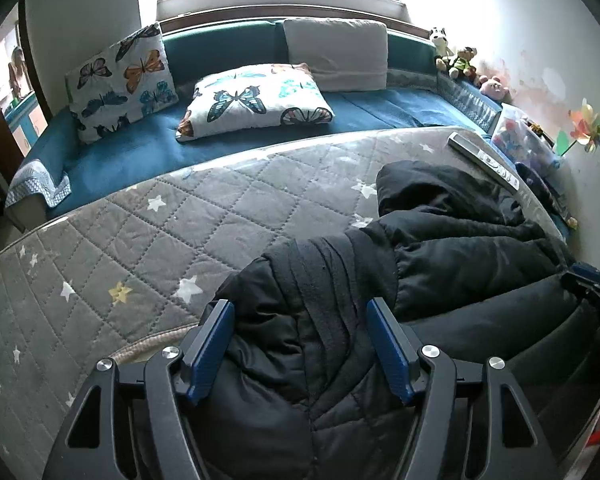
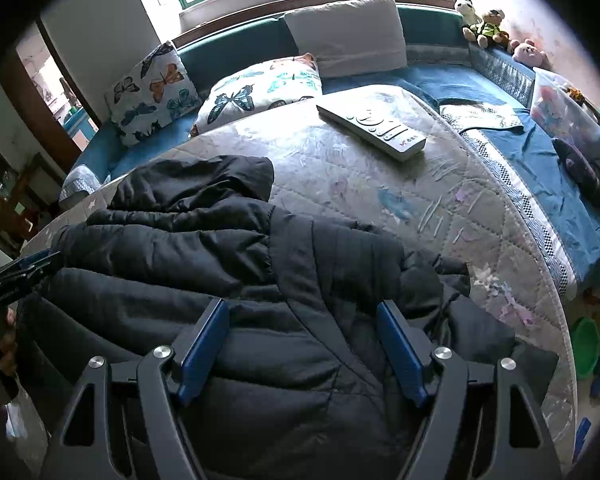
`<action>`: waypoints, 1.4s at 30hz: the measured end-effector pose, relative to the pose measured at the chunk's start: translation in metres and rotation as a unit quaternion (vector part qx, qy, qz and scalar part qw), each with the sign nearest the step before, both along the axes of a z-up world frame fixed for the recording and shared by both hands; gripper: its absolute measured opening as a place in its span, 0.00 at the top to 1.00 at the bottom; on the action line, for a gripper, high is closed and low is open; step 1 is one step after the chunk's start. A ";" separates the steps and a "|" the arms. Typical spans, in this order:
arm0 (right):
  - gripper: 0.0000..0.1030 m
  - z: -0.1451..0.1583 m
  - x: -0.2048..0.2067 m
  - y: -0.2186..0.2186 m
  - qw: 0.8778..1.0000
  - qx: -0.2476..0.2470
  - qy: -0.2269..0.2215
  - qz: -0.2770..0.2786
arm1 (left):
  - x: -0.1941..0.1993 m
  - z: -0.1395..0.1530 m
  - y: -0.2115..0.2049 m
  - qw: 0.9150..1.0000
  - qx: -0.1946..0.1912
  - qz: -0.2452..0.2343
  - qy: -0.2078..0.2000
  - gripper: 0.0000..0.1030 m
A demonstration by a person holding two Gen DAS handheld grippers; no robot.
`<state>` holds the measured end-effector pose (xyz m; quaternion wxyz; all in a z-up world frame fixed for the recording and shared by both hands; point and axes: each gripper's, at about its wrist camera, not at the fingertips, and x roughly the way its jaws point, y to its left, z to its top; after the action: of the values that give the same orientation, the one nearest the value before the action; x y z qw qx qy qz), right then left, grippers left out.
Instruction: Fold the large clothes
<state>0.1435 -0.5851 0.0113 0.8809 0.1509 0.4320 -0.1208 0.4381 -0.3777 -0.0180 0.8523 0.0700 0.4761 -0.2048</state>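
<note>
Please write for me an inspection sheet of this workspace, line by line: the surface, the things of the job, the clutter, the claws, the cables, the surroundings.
Surface: grey quilted star-print mattress, lying flat.
Job's things: black padded jacket, crumpled, hood toward the window, not yet folded.
Clutter: white remote control on the mattress beyond the jacket, apart from it.
Claws: left claw open over a jacket sleeve; right claw open over the jacket's other side; neither pinches cloth.
Cables: nothing seen.
Surroundings: blue sofa with butterfly cushions, plush toys on the ledge, paper pinwheel, window behind.
</note>
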 end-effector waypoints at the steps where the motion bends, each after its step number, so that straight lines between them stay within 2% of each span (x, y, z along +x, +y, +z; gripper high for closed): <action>1: 0.19 0.000 0.000 0.000 1.000 0.000 0.001 0.000 | 0.001 -0.003 0.001 1.000 -0.002 0.000 0.003 0.30; 14: 0.19 -0.003 0.000 0.001 1.000 -0.003 0.000 -0.002 | 0.000 -0.017 -0.002 1.000 0.002 -0.002 -0.010 0.27; 19: 0.19 0.020 0.005 0.019 0.999 -0.050 0.002 -0.010 | 0.002 -0.019 -0.003 1.000 0.001 -0.002 -0.010 0.27; 24: 0.20 0.048 0.033 0.063 0.997 -0.056 -0.024 0.050 | 0.003 -0.021 -0.004 1.000 -0.003 -0.001 -0.009 0.27; 29: 0.19 0.028 0.083 0.083 0.996 -0.044 -0.004 0.074 | 0.003 -0.022 -0.003 1.000 -0.007 -0.002 -0.008 0.27; 31: 0.20 0.016 0.097 0.079 0.997 -0.037 0.009 0.064 | 0.005 -0.023 -0.003 1.000 -0.012 -0.002 -0.005 0.27; 33: 0.20 -0.007 0.113 0.070 0.997 -0.030 0.041 0.050 | 0.006 -0.024 -0.001 1.000 -0.018 -0.001 -0.003 0.27; 35: 0.19 -0.021 0.118 0.060 0.998 0.003 0.057 0.039 | 0.009 -0.026 0.001 1.000 -0.024 0.002 0.001 0.26; 37: 0.19 -0.020 0.118 0.057 0.998 0.014 0.054 0.037 | 0.010 -0.028 0.003 1.000 -0.029 0.003 0.004 0.25; 42: 0.19 0.009 0.087 0.075 0.997 -0.022 0.050 0.058 | 0.003 -0.021 0.006 0.999 -0.031 0.004 -0.005 0.25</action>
<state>0.2305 -0.5096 0.0203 0.8668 0.0998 0.4808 -0.0865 0.4410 -0.3719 -0.0390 0.8574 0.0428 0.4652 -0.2159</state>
